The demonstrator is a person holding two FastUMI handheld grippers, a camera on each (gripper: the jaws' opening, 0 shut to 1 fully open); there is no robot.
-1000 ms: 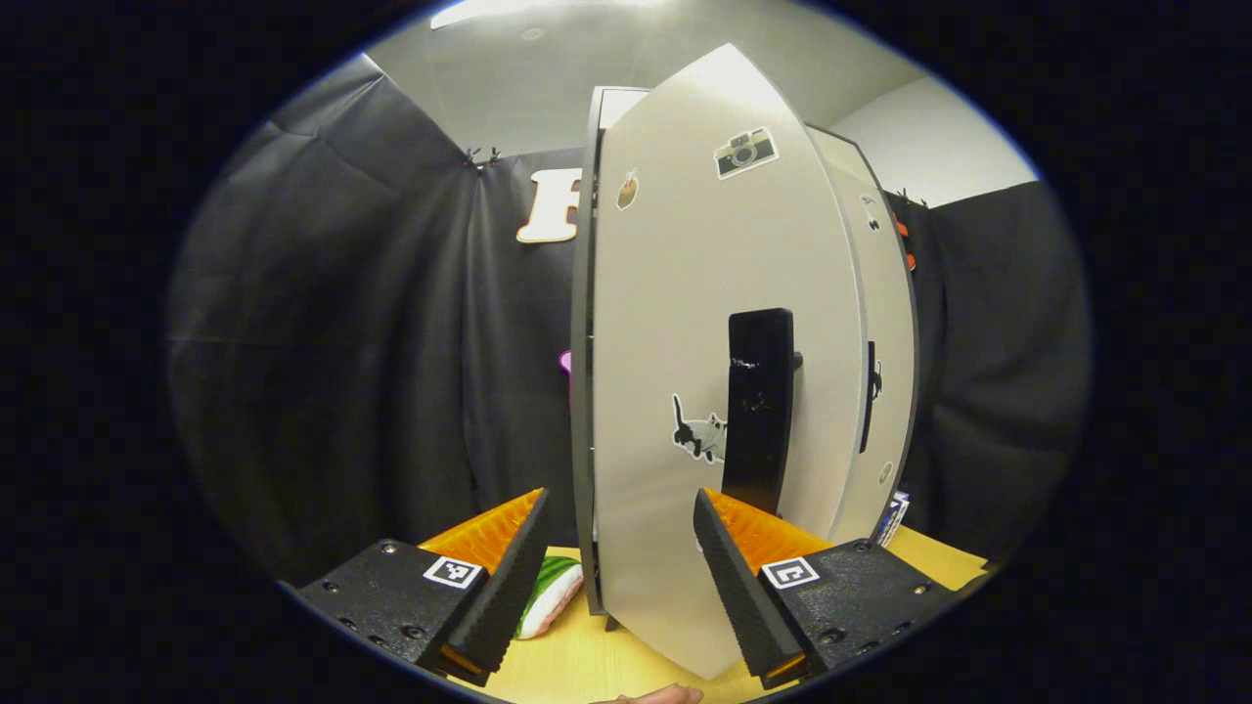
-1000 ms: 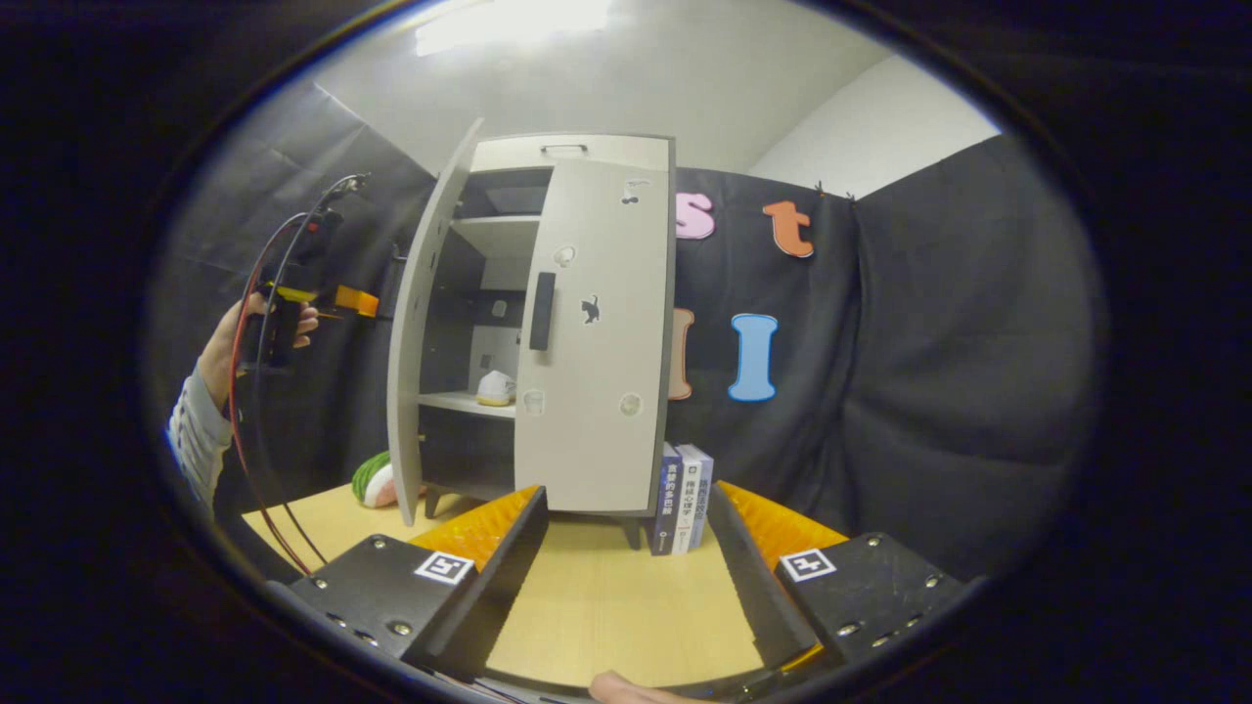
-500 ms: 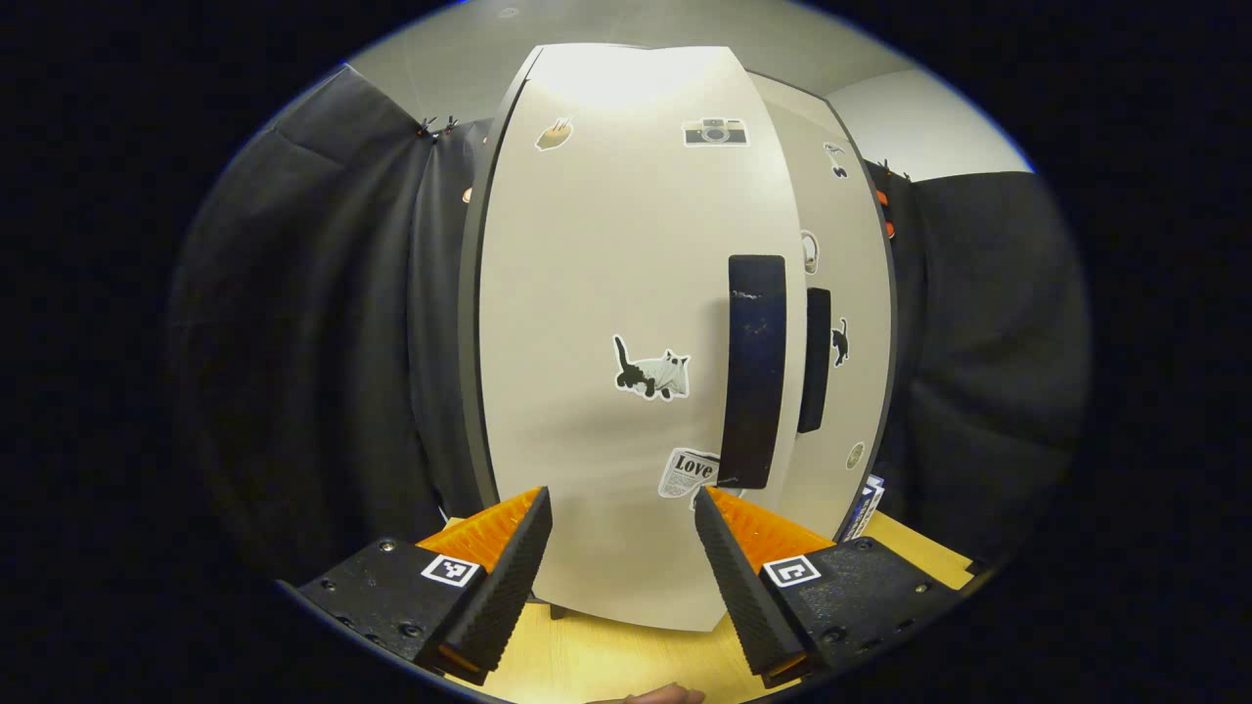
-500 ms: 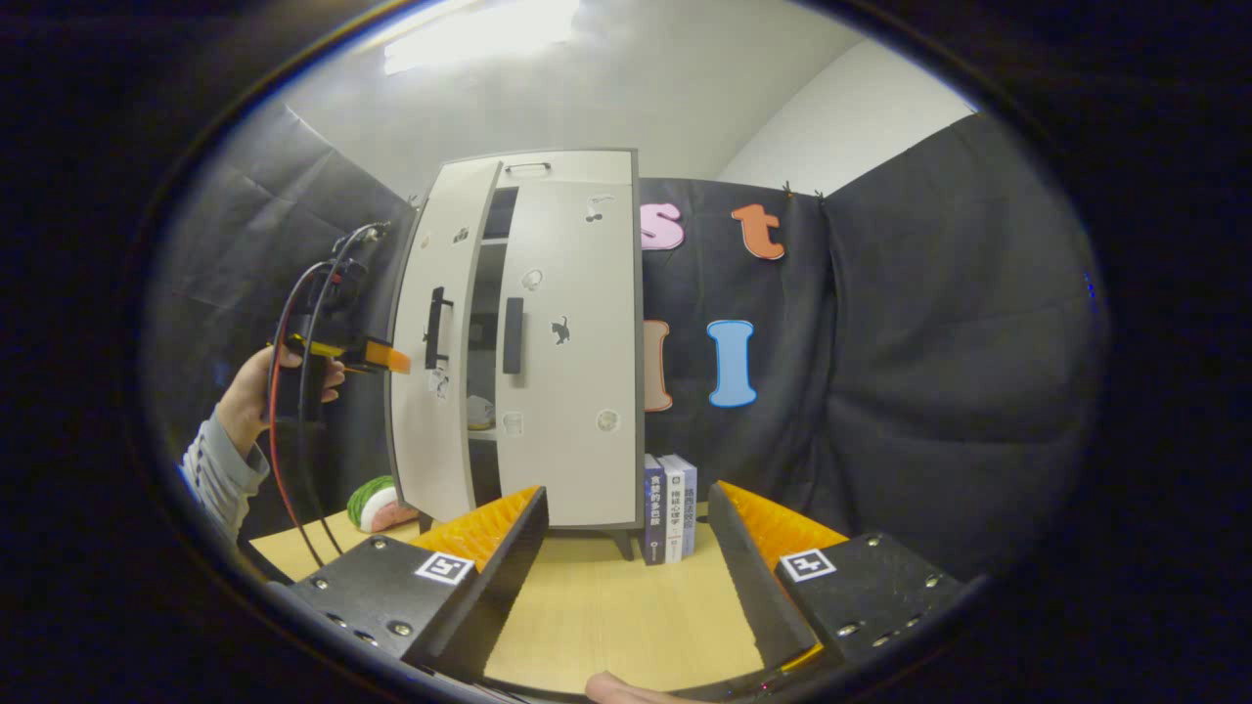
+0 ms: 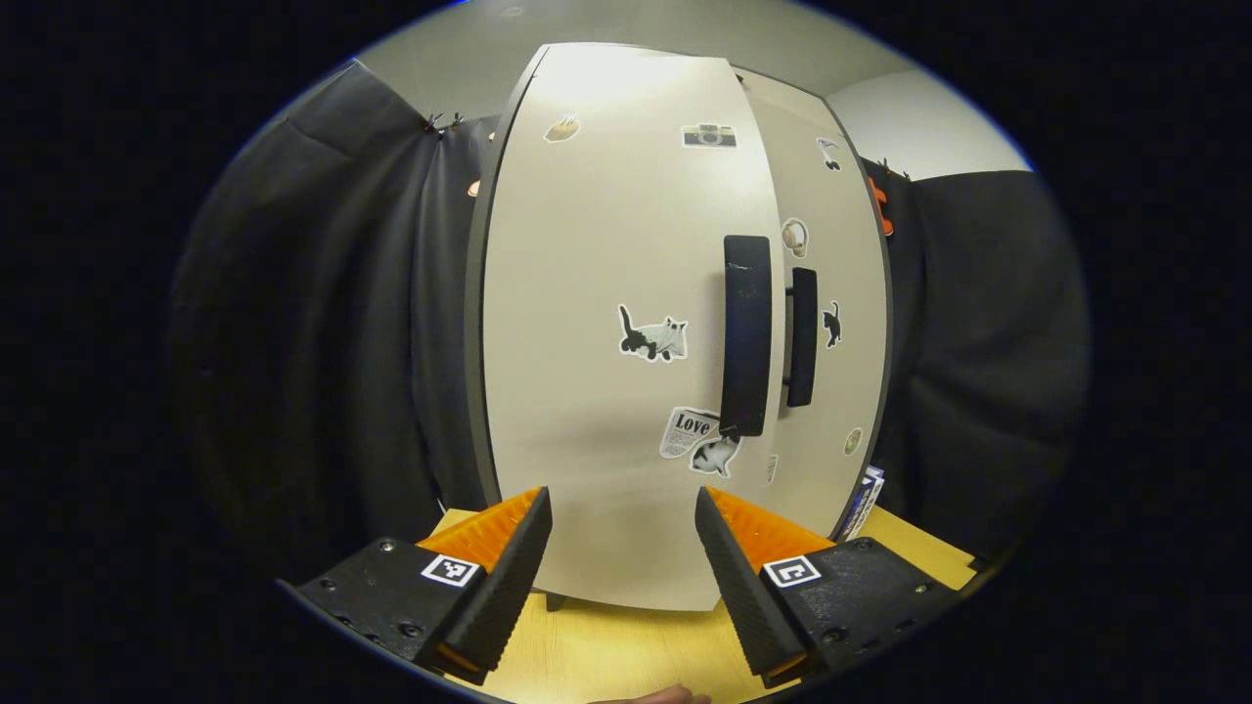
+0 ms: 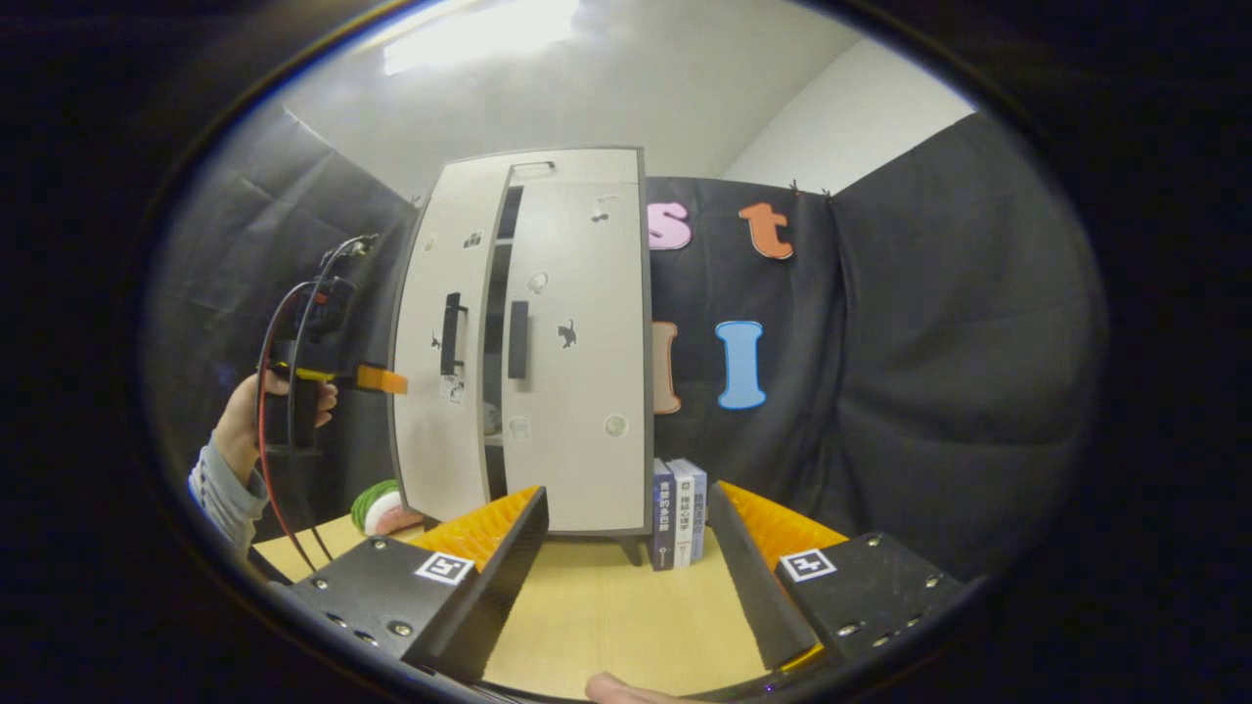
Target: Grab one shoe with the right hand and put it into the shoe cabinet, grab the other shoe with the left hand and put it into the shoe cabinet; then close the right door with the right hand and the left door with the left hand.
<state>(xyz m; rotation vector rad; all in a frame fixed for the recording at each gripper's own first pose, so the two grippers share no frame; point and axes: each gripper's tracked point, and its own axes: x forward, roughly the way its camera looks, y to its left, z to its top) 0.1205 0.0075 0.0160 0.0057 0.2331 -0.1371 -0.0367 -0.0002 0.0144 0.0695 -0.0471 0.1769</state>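
The grey shoe cabinet (image 6: 577, 166) stands on the wooden table. Its right door (image 6: 577, 372) lies flat against the front. Its left door (image 5: 606, 323) with a black handle (image 5: 746, 334) stands a narrow gap ajar, as the right gripper view shows at the left door (image 6: 440, 342). A sliver of a pale shoe (image 6: 492, 418) peeks through the gap. My left gripper (image 5: 618, 562) is open just in front of the left door's lower part; in the right gripper view the left gripper (image 6: 377, 379) sits at that door's outer face, held by a hand (image 6: 245, 420). My right gripper (image 6: 626, 577) is open over the table, well back from the cabinet.
Upright books (image 6: 678, 513) stand against the cabinet's right side. A green, white and pink round object (image 6: 377, 506) lies on the table (image 6: 606, 616) left of the cabinet. Black cloth walls close in behind and on both sides.
The left door has swung from wide open to almost shut, with my left gripper following it. The right gripper has barely moved.
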